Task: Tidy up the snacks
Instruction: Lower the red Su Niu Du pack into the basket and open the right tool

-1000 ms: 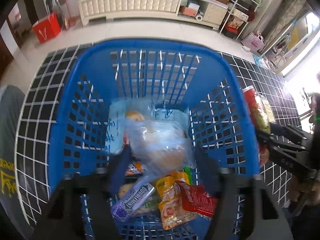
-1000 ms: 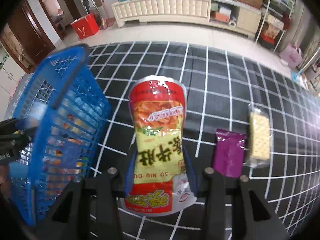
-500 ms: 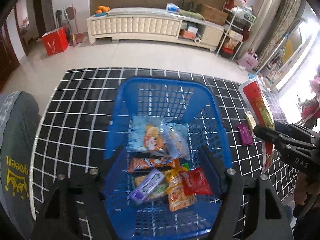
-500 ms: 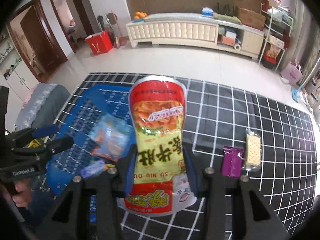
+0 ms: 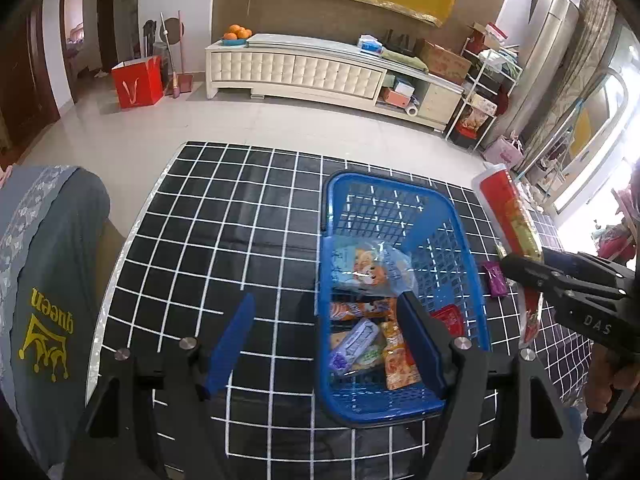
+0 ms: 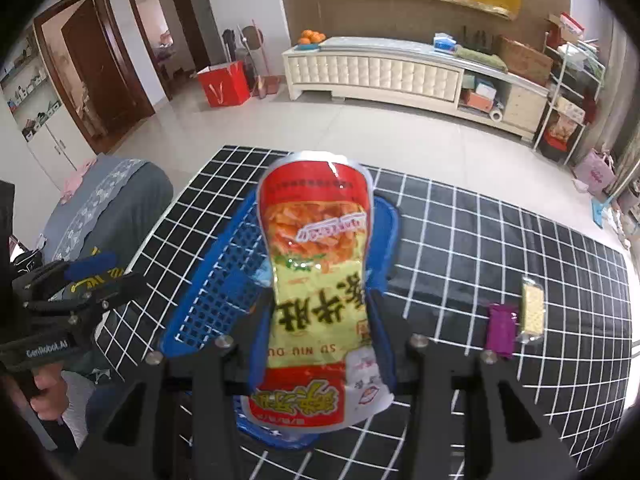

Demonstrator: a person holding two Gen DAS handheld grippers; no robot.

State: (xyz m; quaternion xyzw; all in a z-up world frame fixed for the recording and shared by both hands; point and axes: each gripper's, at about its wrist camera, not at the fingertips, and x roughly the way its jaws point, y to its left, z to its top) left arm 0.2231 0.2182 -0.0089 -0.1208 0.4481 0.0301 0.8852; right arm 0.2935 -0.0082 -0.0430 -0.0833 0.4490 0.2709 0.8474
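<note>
Right claw (image 6: 320, 320): pinching the snack bag between its blue pads, one pad on each long edge of the bag's lower half.
Snack bag (image 6: 316, 276): red and yellow pouch, held above the blue basket. Long axis runs along the claw fingers, pointing away from the right wrist camera; the red end with the small print is the far end, and the large characters read upside down in the right wrist view. In the left wrist view the bag (image 5: 510, 220) is seen edge-on, standing tilted above the basket's right side.
Blue basket (image 5: 472, 248): lattice-walled, standing on the bench, long axis running away from the left wrist camera. It holds several packets: a pale blue bag with a cartoon figure (image 5: 360, 268), an orange packet, a purple-and-white bar, a red packet.
Left claw (image 5: 326, 344): spread wide, holding nothing. Its right pad overlaps the basket in view; its left pad is over the bare bench.
Bench (image 5: 240, 216): black cover with a white grid.
Purple packet (image 6: 500, 330): lying flat on the bench, right of the basket.
Cracker pack (image 6: 531, 310): clear wrap, lying just beside the purple packet on its right.
</note>
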